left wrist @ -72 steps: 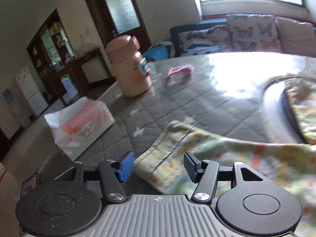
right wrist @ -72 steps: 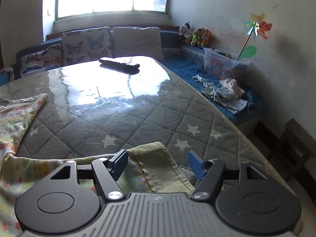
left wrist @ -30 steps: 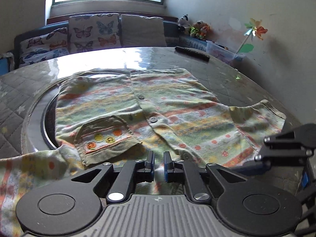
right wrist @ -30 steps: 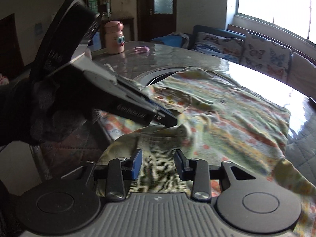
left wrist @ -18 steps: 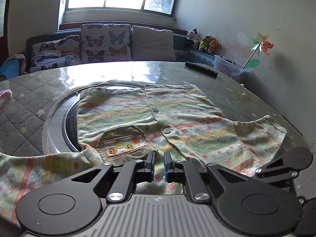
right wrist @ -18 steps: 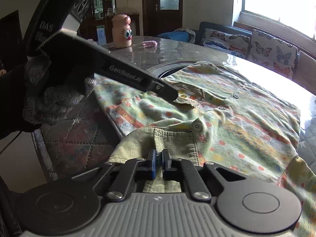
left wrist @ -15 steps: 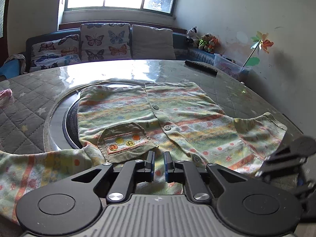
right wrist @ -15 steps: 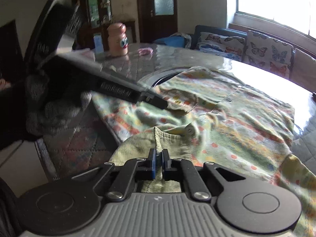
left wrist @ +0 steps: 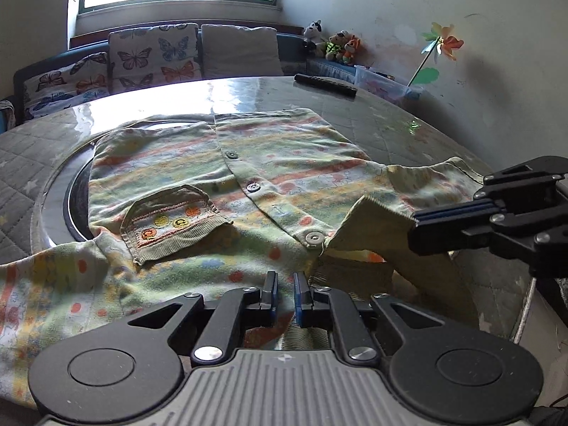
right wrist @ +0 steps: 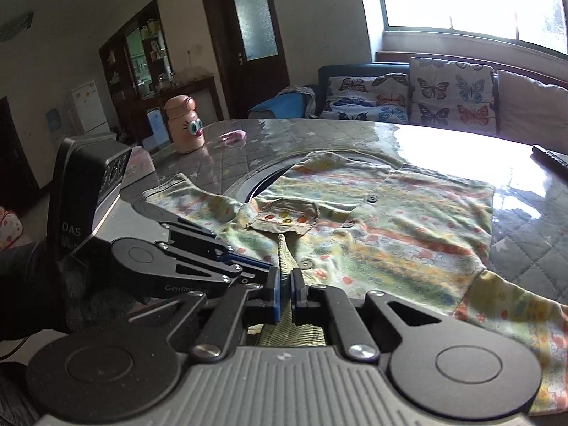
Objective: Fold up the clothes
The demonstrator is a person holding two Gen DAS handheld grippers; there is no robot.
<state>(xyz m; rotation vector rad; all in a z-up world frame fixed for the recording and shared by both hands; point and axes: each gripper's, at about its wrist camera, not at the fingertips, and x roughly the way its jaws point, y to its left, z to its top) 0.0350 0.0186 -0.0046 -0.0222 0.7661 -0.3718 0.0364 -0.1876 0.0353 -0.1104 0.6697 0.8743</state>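
Note:
A striped, dotted button shirt [left wrist: 284, 163] lies face up on the round table, its pocket [left wrist: 170, 223] towards me. My left gripper [left wrist: 284, 294] is shut on the shirt's near neck edge, with cloth pinched between its blue pads. In the right wrist view my right gripper [right wrist: 283, 294] is shut on the ribbed green collar [right wrist: 284, 252], which stands up as a taut strip. The left gripper [right wrist: 262, 271] meets it from the left, held by a gloved hand [right wrist: 88, 301]. From the left wrist view the right gripper [left wrist: 417, 229] holds the lifted collar flap [left wrist: 369, 227].
The shirt lies partly over a glass turntable [left wrist: 71, 191] on the quilted table [left wrist: 408, 131]. A black remote [left wrist: 325, 84] lies at the far side. A pink bottle [right wrist: 184, 129] stands at the far left. A sofa with butterfly cushions [left wrist: 152, 56] runs behind. The table edge [left wrist: 525, 305] is close on the right.
The right gripper's jaws went from open around the ribbed collar to shut on it, then raised it off the shirt. The left gripper stayed shut on the neck edge.

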